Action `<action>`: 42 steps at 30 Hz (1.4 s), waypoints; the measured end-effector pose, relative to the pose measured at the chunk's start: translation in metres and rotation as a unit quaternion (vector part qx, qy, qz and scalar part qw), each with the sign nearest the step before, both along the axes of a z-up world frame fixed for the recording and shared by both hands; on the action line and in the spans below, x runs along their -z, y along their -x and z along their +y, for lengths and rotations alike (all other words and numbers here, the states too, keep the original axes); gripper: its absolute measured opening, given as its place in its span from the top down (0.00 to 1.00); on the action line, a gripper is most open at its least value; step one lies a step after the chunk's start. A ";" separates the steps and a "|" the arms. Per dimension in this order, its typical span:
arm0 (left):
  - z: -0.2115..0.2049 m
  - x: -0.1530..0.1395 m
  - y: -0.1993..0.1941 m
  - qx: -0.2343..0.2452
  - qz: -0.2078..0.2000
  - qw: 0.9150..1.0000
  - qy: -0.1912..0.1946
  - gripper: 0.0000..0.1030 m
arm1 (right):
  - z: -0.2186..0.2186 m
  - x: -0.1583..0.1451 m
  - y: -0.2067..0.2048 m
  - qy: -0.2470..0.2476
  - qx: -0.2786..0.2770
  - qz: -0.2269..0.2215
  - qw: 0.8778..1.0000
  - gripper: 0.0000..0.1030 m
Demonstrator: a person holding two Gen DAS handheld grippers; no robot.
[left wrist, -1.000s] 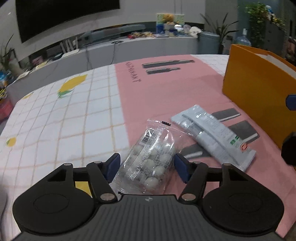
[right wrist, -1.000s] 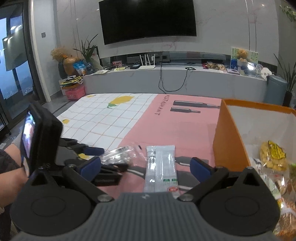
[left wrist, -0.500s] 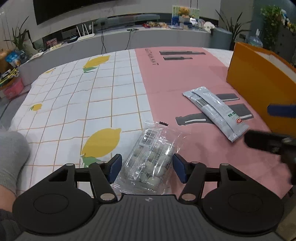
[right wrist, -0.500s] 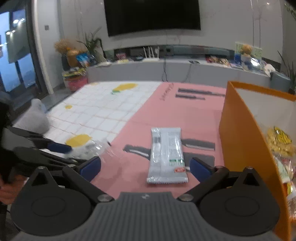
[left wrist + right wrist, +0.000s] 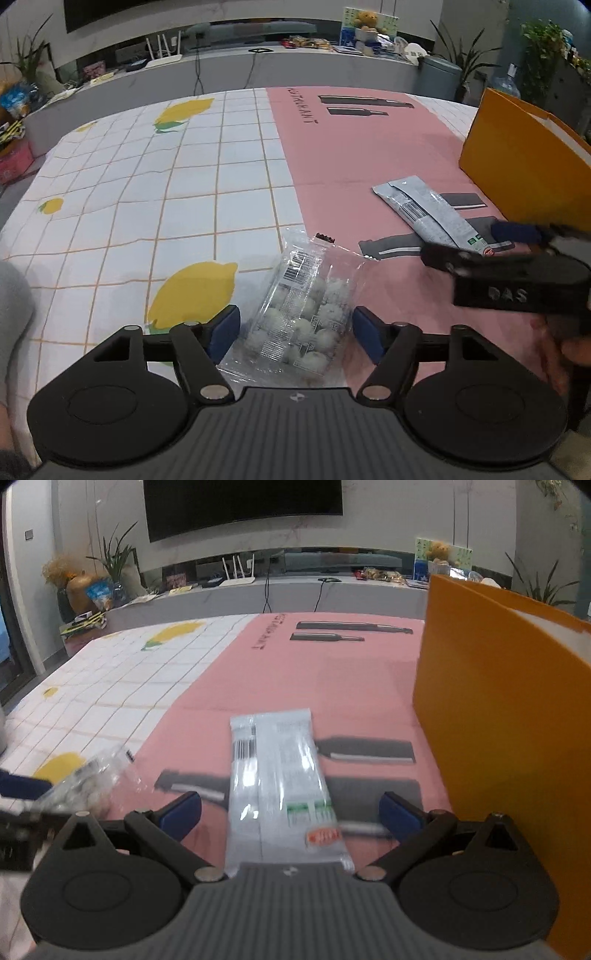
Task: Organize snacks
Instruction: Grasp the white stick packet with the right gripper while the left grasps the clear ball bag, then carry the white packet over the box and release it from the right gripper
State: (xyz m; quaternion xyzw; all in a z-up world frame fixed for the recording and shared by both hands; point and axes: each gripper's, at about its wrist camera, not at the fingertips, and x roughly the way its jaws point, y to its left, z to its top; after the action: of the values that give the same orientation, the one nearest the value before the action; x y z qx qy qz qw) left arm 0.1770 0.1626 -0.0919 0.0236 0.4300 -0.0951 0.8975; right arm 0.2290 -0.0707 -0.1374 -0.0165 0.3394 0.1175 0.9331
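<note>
A clear packet of small white balls [image 5: 301, 314] lies on the tablecloth between the blue pads of my left gripper [image 5: 295, 328]. The jaws are opening and the pads stand clear of the packet on both sides. A long grey-and-white snack packet [image 5: 280, 786] lies flat on the pink part of the cloth, its near end between the fingers of my right gripper [image 5: 290, 810], which is open wide and not touching it. The left wrist view shows the same grey packet [image 5: 428, 212] with the right gripper [image 5: 506, 240] over its near end. The clear packet [image 5: 88, 779] shows blurred at the left of the right wrist view.
An orange box [image 5: 498, 716] stands right of the grey packet, close to my right gripper; the orange box [image 5: 517, 162] is at the far right in the left wrist view. The table [image 5: 184, 177] carries a white lemon-print cloth and a pink mat. A person's hand [image 5: 565, 354] holds the right gripper.
My left gripper's pads have spread away from the clear packet. The right gripper has come down and forward, so the grey packet now lies between its fingers.
</note>
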 end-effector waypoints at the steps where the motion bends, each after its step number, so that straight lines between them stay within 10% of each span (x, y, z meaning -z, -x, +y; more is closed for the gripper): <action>1: 0.000 0.001 0.000 0.001 -0.002 1.000 0.001 0.17 | 0.003 0.001 -0.003 0.007 -0.008 -0.001 1.000 0.03; 8: -0.005 0.006 0.004 0.013 -0.023 0.999 -0.018 0.11 | 0.012 0.001 -0.009 0.016 -0.040 -0.004 0.999 0.03; 10: -0.004 0.004 0.004 0.018 -0.023 0.999 -0.014 0.25 | 0.010 -0.001 -0.006 0.016 -0.046 -0.011 0.999 0.11; 12: -0.006 0.000 0.003 0.031 -0.016 0.999 -0.020 0.32 | 0.007 -0.004 0.001 0.020 -0.043 -0.026 0.999 0.45; 15: -0.008 -0.001 0.003 0.033 -0.011 0.999 -0.022 0.33 | 0.007 -0.005 0.005 0.023 -0.041 -0.026 0.999 0.51; 26: -0.006 -0.008 0.004 0.033 -0.021 0.999 -0.016 0.35 | -0.005 -0.024 0.033 -0.020 -0.030 -0.075 0.997 0.54; 42: -0.039 -0.080 0.017 0.038 -0.072 0.994 0.068 0.35 | -0.064 -0.125 0.100 -0.150 -0.032 -0.152 0.976 0.54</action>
State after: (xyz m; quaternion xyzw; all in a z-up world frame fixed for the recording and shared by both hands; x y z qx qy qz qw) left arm 0.1601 0.1235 -0.0120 -0.0145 0.3554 -0.1566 0.9214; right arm 0.1295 -0.1349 -0.0122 0.0953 0.1717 0.1929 0.9614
